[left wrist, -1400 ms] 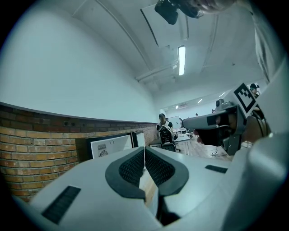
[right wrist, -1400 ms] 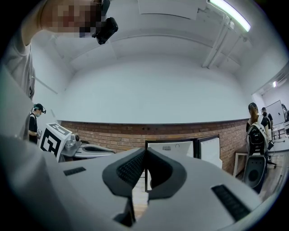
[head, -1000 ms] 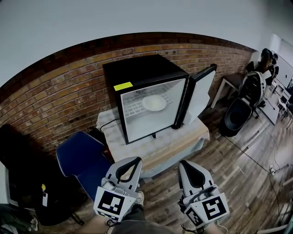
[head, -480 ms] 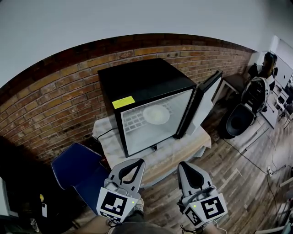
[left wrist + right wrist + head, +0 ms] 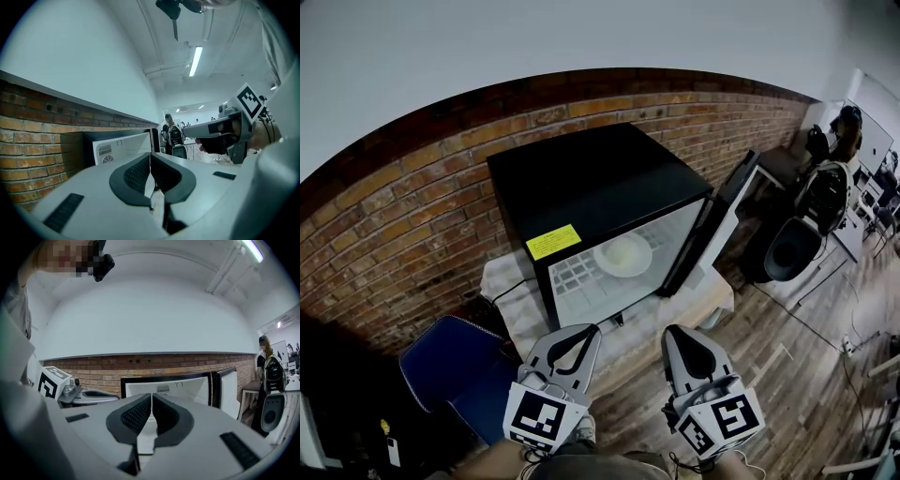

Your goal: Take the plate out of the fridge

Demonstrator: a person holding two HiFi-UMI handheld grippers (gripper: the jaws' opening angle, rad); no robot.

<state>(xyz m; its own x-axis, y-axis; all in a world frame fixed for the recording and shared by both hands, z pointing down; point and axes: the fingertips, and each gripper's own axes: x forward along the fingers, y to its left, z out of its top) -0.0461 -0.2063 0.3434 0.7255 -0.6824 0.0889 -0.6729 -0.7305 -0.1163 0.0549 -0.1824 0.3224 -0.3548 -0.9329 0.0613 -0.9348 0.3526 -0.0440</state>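
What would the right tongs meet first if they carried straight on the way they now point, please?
Probably the open fridge: the right tongs, shut and empty, aim into its white interior, with nothing showing between. Which inner surface comes first, I cannot tell.

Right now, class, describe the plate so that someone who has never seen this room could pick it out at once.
Against the brick wall stands a black fridge with its door swung open. Inside, on the white wire shelf, lies the plate. It is the one round, pale thing on that squared grid.
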